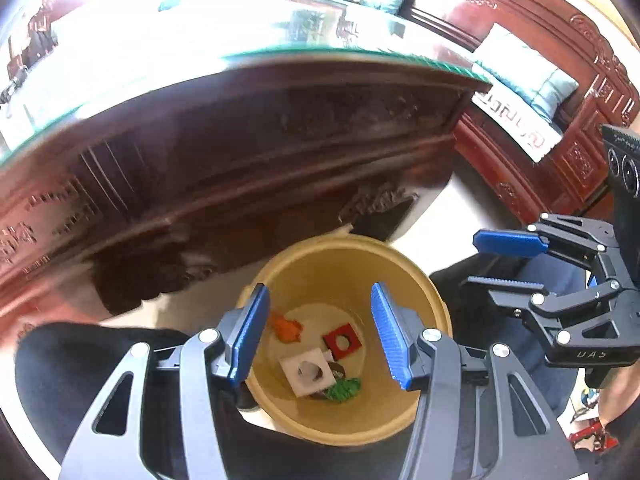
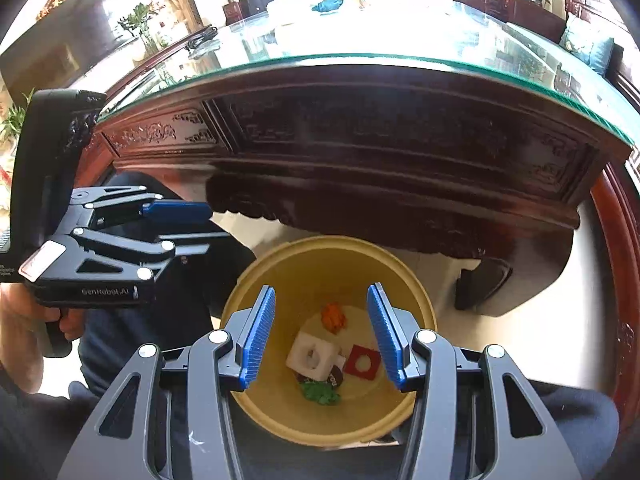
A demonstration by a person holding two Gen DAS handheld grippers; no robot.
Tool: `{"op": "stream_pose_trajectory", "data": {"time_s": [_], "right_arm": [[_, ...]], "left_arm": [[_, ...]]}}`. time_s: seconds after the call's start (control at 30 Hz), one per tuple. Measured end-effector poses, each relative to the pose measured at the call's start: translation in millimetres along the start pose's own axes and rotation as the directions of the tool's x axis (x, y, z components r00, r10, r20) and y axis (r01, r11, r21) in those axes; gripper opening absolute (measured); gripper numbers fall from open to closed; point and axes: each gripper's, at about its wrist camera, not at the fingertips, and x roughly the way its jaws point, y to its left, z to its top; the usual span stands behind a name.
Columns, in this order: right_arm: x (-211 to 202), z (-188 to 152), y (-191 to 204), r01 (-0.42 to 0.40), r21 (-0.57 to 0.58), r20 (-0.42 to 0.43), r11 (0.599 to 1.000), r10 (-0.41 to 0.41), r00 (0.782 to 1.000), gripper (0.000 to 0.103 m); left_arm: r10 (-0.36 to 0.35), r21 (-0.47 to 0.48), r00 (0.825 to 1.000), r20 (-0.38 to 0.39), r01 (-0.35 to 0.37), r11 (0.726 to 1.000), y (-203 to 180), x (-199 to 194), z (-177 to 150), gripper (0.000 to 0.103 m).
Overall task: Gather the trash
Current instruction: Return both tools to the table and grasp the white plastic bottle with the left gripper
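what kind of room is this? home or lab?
Most likely a home living room. A carved dark wood table with a glass top, a carved wooden bench with teal cushions, and a yellow bin on the floor beside the table.

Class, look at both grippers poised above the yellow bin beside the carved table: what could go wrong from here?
1. Both the left gripper and right gripper are open and empty above the bin; lowering them could knock its rim.
2. The grippers sit close together and might collide.
3. The table's glass edge overhangs nearby; rising carelessly could strike it.
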Motion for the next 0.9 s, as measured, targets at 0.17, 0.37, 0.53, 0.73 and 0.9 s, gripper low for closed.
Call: {"op": "stream_pose_trajectory", "data": {"time_s": [0.17, 0.37, 0.53, 0.73, 0.9], "right_arm": [[-2.2, 22.4, -3.1, -0.005, -0.006, 0.021, 1.0, 0.005, 1.0, 0.048], [-17.9, 60.4, -6.6, -0.027, -0.031, 0.113, 0.999, 0.03, 0.993, 0.074], [-29.4, 104.5, -14.4, -0.025, -0.025, 0.215, 0.999, 0.03, 0.976, 0.085], [-35.1, 159.4, -27.4, -0.03, 0.015, 0.351, 0.999, 0.022, 0.936, 0.093], [-26.8, 194.3, -37.9, -0.059, 0.03, 0.39, 0.998, 0.043, 0.92, 0.094]], "left_arm": [[0.047, -0.03, 0.996, 0.081, -0.044, 0.999, 16.1, -18.2, 28.8, 0.066], [0.109, -0.078, 0.971, 0.211, -0.095, 0.992, 40.6, -51.7, 74.9, 0.082], [0.212, -0.13, 0.934, 0.289, -0.181, 0.975, 62.6, -68.8, 119.7, 0.095], [0.367, -0.197, 0.882, 0.296, -0.32, 0.927, 85.1, -65.2, 169.6, 0.099], [0.424, -0.179, 0.866, 0.265, -0.388, 0.904, 105.8, -47.7, 202.8, 0.099]]}}
